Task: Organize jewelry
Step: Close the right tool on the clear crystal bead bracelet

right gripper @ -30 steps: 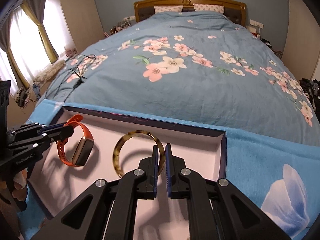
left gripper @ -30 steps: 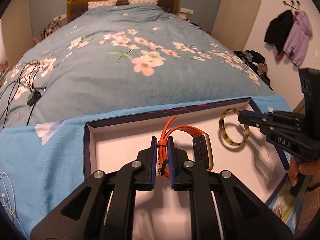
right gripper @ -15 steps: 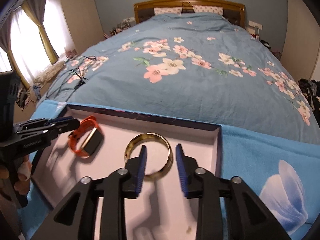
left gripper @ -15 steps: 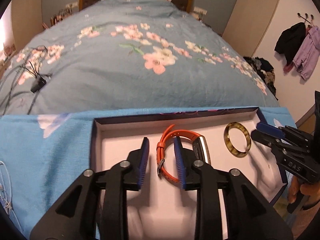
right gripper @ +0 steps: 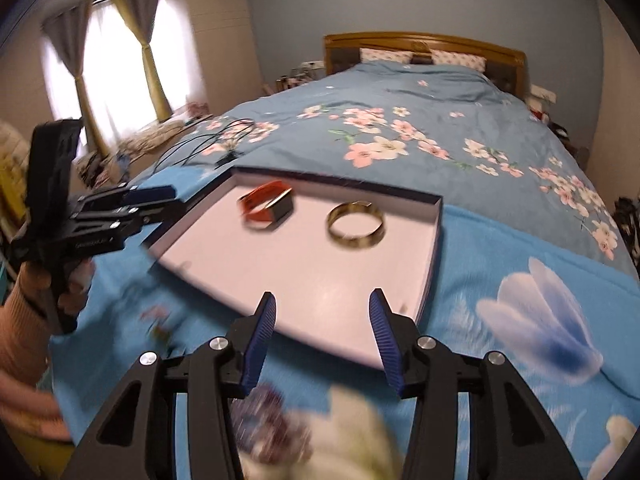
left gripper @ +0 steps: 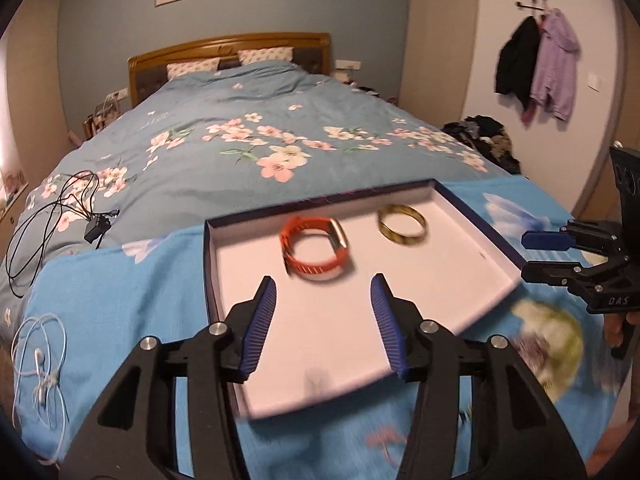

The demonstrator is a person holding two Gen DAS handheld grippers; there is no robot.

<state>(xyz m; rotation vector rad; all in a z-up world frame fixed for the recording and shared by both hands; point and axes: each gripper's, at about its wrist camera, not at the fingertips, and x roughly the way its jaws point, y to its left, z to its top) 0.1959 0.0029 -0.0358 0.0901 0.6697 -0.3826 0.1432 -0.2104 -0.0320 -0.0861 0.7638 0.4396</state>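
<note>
A shallow box [left gripper: 256,272] with a white floor and dark rim lies on a blue cloth at the foot of the bed. In it lie an orange watch band [left gripper: 314,249] and, to its right, a gold-brown bangle [left gripper: 402,225]. Both show in the right wrist view too, the watch band [right gripper: 267,206] and the bangle [right gripper: 356,225]. My left gripper [left gripper: 323,324] is open and empty, held back over the box's near edge. My right gripper [right gripper: 321,332] is open and empty, also back from the box [right gripper: 434,248]. Each gripper shows from the side in the other's view.
The floral blue duvet [left gripper: 248,136] covers the bed behind the box. A black cable with charger [left gripper: 80,216] lies on it at left. White earphones [left gripper: 40,364] lie on the blue cloth at far left. Coats [left gripper: 536,68] hang on the right wall.
Both grippers let go, the left of the watch band and the right of the bangle, opened wide and pulled back and up from the box. Both pieces now lie in the box.
</note>
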